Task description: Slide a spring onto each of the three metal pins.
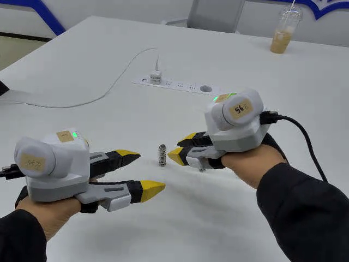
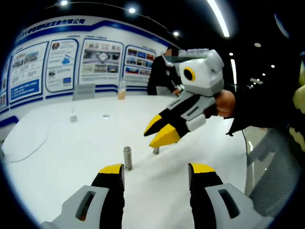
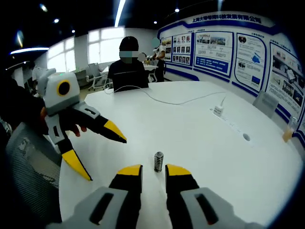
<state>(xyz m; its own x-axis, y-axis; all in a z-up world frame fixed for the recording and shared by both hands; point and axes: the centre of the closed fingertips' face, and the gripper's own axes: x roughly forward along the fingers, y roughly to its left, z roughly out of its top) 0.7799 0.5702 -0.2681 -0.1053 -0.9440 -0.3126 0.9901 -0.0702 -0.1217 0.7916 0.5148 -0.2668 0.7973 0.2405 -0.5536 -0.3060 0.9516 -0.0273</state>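
A small coiled spring (image 1: 162, 155) stands upright on the white table (image 1: 163, 218), apparently on a pin; it also shows as the spring (image 2: 127, 157) and the spring (image 3: 158, 161). My left gripper (image 1: 140, 173) is open, empty, just left of it, and its jaws frame the spring from close by (image 2: 155, 169). My right gripper (image 1: 183, 146) hovers just right of the spring, jaws narrowly apart and empty (image 3: 153, 171). A short bare pin (image 2: 156, 150) stands under the right gripper's tips (image 2: 159, 132). The left gripper (image 3: 105, 157) is wide open.
A white power strip (image 1: 180, 85) with a plug and a long white cable (image 1: 109, 87) lies mid-table. A cup with a drink (image 1: 283, 33) stands at the far right. A black cable (image 1: 305, 142) trails from my right gripper. A person (image 3: 126, 67) sits across the table.
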